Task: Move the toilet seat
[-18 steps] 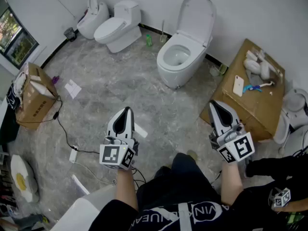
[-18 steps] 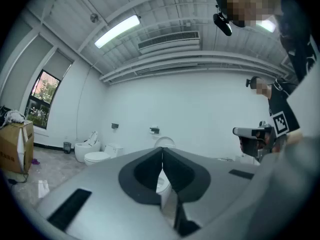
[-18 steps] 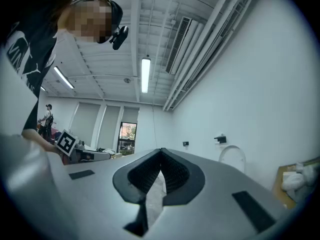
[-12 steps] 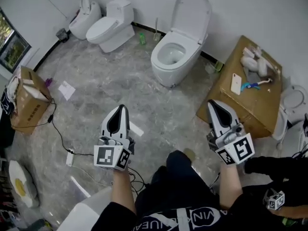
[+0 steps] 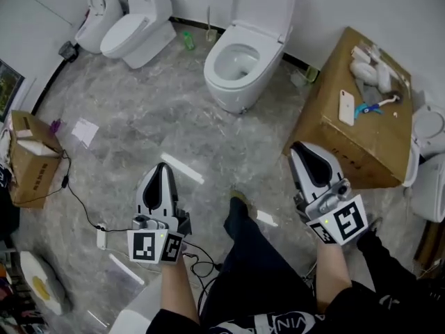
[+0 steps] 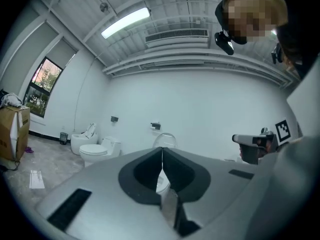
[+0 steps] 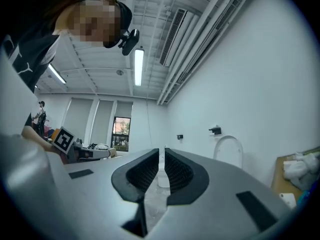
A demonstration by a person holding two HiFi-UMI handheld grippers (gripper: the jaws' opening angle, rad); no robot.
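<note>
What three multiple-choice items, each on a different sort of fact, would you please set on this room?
1. The middle toilet has its lid: A shut; B raised; C missing.
2. That toilet is: A black; B blue; C white.
3. The phone lies: A on the large cardboard box; B on the toilet's rim; C on the toilet's lid.

Answers:
1. B, because the lid stands upright against the wall, with the bowl open.
2. C, because the bowl and lid are both white.
3. A, because the phone rests flat on the box top.
</note>
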